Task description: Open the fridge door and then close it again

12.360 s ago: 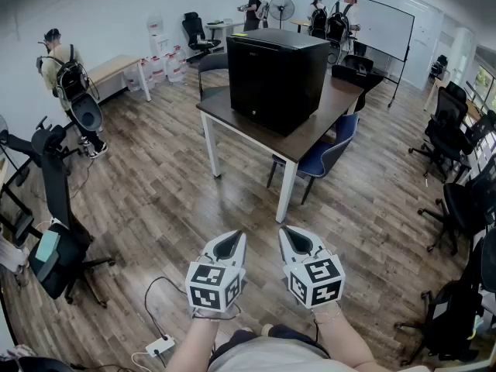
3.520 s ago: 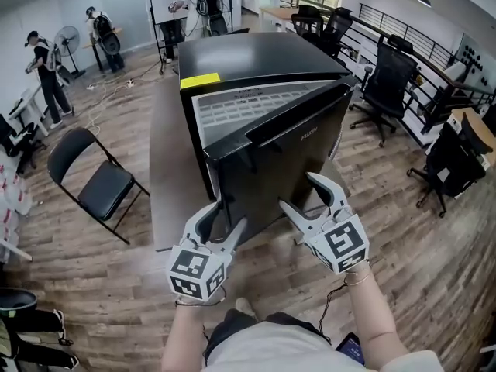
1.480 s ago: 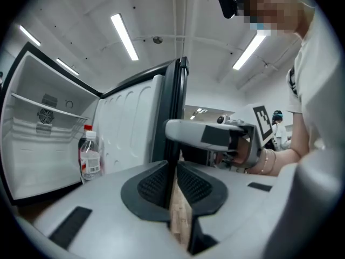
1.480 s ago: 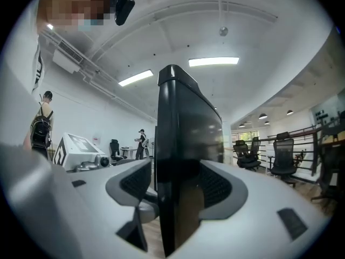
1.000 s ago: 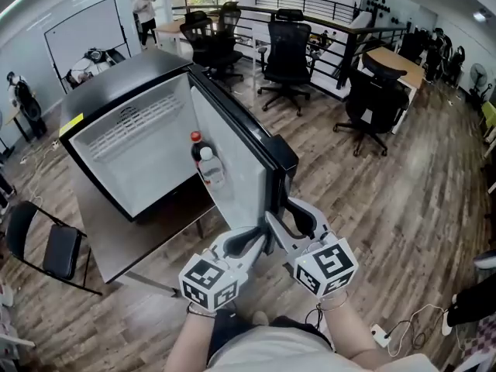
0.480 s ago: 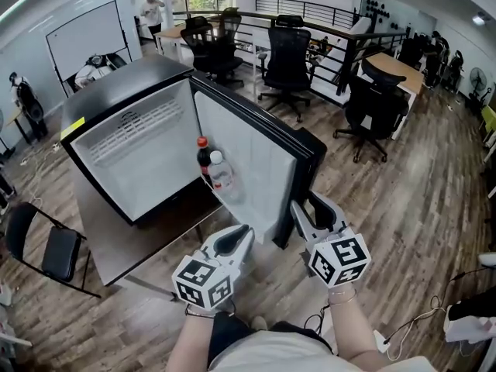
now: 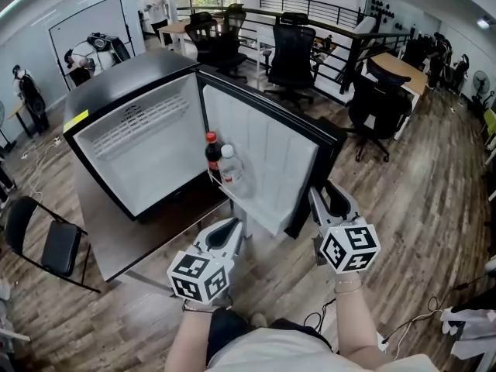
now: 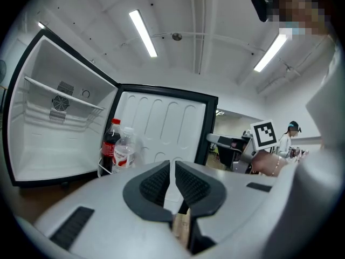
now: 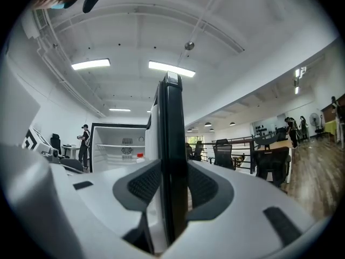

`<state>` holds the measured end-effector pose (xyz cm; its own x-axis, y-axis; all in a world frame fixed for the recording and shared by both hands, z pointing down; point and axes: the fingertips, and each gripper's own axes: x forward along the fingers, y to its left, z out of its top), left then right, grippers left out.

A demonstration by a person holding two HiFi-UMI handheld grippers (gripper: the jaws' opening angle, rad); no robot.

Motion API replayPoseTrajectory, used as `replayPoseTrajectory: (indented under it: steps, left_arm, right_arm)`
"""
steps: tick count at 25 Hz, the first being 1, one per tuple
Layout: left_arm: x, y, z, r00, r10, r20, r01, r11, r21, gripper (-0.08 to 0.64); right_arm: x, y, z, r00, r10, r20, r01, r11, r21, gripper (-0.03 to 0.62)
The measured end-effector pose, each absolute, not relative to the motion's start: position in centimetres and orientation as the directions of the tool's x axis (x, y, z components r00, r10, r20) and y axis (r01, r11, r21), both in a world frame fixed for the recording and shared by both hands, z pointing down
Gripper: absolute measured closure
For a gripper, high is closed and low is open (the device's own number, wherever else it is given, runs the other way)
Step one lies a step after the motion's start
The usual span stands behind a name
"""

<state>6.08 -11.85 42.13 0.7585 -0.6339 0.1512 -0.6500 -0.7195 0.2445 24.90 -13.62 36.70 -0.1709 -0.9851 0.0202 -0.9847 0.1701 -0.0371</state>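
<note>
The black fridge (image 7: 132,76) stands on a dark table (image 7: 116,242) with its door (image 7: 263,161) swung wide open and its white inside showing. My right gripper (image 7: 329,196) is shut on the door's outer edge (image 9: 173,144), which runs upright between the pads. My left gripper (image 7: 230,229) hangs free below the door's lower corner. Its jaws have just been closing, nothing lies between them, and they now stand shut (image 8: 171,169). A cola bottle (image 7: 211,155) and a clear bottle (image 7: 230,165) sit in the door rack.
A black folding chair (image 7: 43,246) stands left of the table. Office chairs (image 7: 372,103) and desks fill the far right, behind a railing. People stand by a whiteboard (image 7: 85,25) at the back left. Wooden floor lies under my hands.
The door has swung further open toward the right with my right gripper on its edge. My left gripper has drawn away from the door's lower edge, toward the left.
</note>
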Motion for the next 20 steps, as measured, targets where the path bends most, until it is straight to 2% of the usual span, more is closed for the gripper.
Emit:
replayPoseTrajectory:
  steps: [20]
  left_arm:
    - [6.0,-12.3,42.7,0.762,-0.631,0.148,-0.646,-0.724,0.242,0.534]
  right_arm:
    - [26.5,-14.8,37.4,-0.117,-0.993,-0.009,-0.986,0.117,-0.119,0.457]
